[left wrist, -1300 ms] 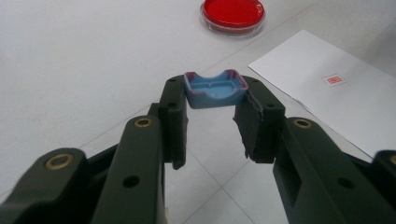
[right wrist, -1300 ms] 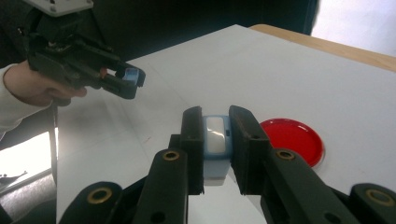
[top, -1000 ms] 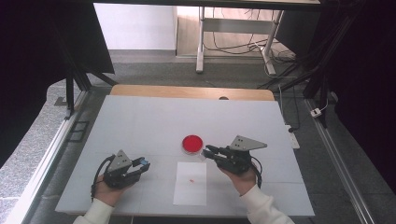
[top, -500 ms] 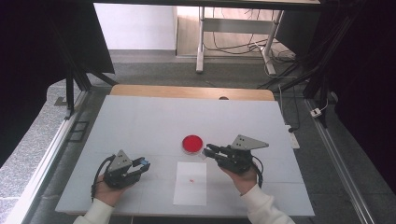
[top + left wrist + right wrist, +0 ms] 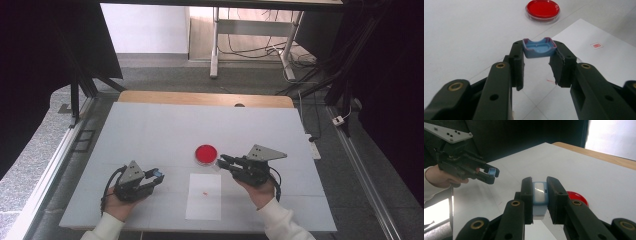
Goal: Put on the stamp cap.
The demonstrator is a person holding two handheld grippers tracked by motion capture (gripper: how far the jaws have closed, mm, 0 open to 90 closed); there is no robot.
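**Stamp and cap pulled apart, red mark already on the paper**

The small blue stamp body [image 5: 539,195] is sitting clamped between the jaws of the right gripper [image 5: 226,161], its pale face turned toward that gripper's camera. Its matching blue cap [image 5: 539,47], a shallow tray with a pink-stained rim, is being pinched at the tips of the left gripper [image 5: 154,176]; from the right gripper view the same cap [image 5: 492,172] is showing at the end of the left gripper [image 5: 489,175], held well apart from the stamp. Both grippers are hovering low over the white counter [image 5: 150,130].

Between the two hands a white sheet of paper [image 5: 204,197] is lying flat, and a small red stamped mark [image 5: 596,45] is already sitting on it, so the printing step appears to be done. Just beyond the paper, the round red ink pad [image 5: 206,154] is resting open on the counter, close in front of the right gripper.

What looks to be left is bringing the cap back onto the stamp and setting the closed stamp down. Whether another imprint is intended cannot be told.
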